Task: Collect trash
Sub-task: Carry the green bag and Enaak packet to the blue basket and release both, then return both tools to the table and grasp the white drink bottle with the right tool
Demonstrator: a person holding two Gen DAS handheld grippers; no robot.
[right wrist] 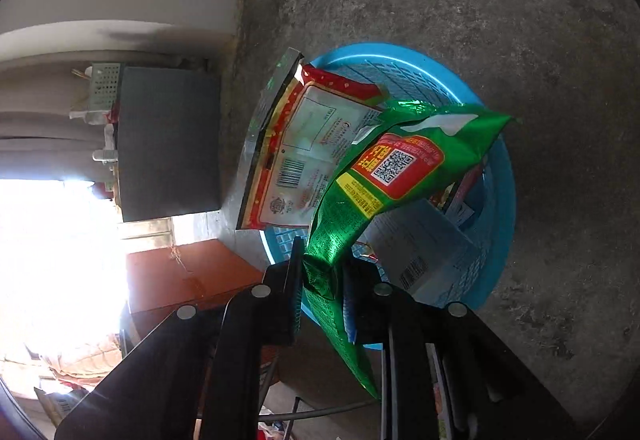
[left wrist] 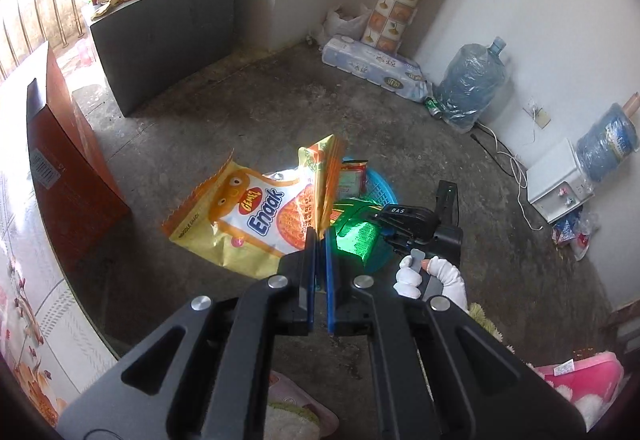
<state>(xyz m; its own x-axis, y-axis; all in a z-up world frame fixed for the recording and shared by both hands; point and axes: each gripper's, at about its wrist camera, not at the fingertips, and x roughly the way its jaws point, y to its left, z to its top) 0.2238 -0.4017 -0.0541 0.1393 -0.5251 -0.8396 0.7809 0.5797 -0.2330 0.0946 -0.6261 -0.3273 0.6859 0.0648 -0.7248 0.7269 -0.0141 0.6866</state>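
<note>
- left gripper [left wrist: 320, 240]: jaws nearly together, clamped on the edge of the yellow bag [left wrist: 256, 217]. the bag hangs from the pinch and fans outward; from this angle i cannot tell whether its lower end rests on the floor [left wrist: 240, 111] or hangs clear.
- right gripper [right wrist: 324, 272]: jaws a little apart, with a crumpled fold of the green bag [right wrist: 384, 175] between the pads. the fold looks pinched, so i judge it held, though loosely.
- basket [right wrist: 500, 167]: blue, round, on the floor. it already holds a red-bordered wrapper [right wrist: 312, 143], which leans on the rim, and a grey carton [right wrist: 424, 248]. it serves as the collecting point.
- position of the green bag: over the basket, its free end hanging across the contents. held by one end so it can drop straight in once let go.
- position of the yellow bag: just beside the basket, on the side away from the right gripper, not yet over the rim in the left wrist view.
- gloved hand [left wrist: 420, 276]: seen in the left wrist view gripping the handle of the right tool, which reaches in over the basket.
- judgement: the green bag is at the point of deposit; the yellow bag comes after it.
- risk: the yellow bag is wide and stiff and may catch on the leaning wrapper or hang over the rim.
- surroundings: water jugs [left wrist: 468, 83] and a pack of tissue rolls [left wrist: 376, 65] stand by the wall, well apart from the work.
</note>
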